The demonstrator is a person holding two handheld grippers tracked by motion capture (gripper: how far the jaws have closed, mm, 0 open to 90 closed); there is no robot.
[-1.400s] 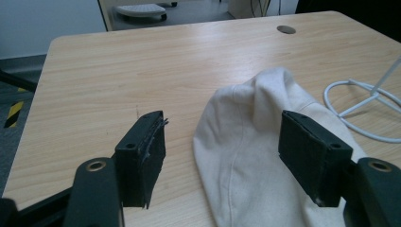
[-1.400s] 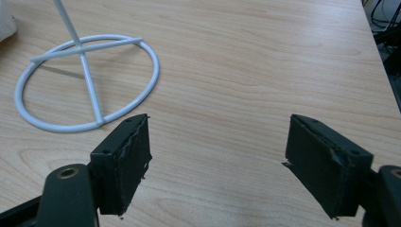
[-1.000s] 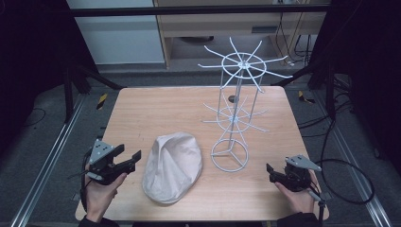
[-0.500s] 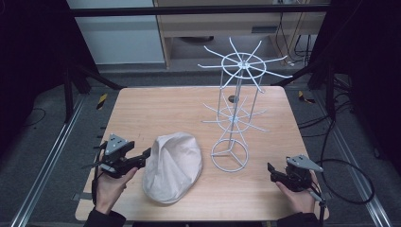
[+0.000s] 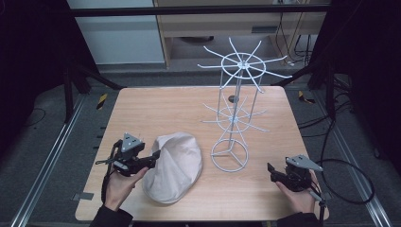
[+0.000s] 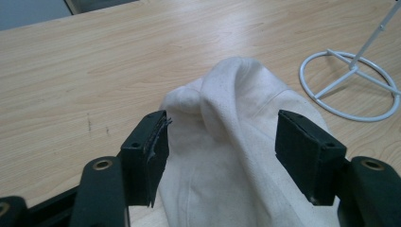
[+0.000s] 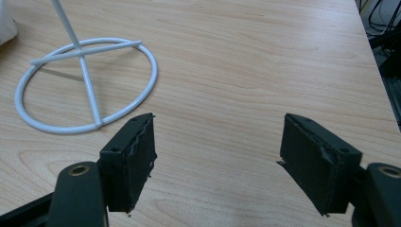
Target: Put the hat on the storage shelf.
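A cream flat cap (image 5: 174, 165) lies on the wooden table (image 5: 161, 113), near the front left. My left gripper (image 5: 154, 157) is open at the cap's left edge; in the left gripper view its jaws straddle a raised fold of the cap (image 6: 227, 123), and I cannot tell if they touch it. A white wire rack (image 5: 236, 104) with spoke arms stands right of the cap on a ring base (image 5: 229, 156). My right gripper (image 5: 270, 172) is open near the front right corner, over bare wood, with the ring base (image 7: 85, 90) ahead to its left.
The table's front edge runs just below both hands. A small dark spot (image 5: 231, 99) marks the tabletop behind the rack. Cables (image 5: 340, 165) trail off the right side, and metal frame rails (image 5: 52, 156) flank the table.
My left gripper has moved right across the table to the cap's left edge, its jaws now around a fold. The right gripper has barely moved.
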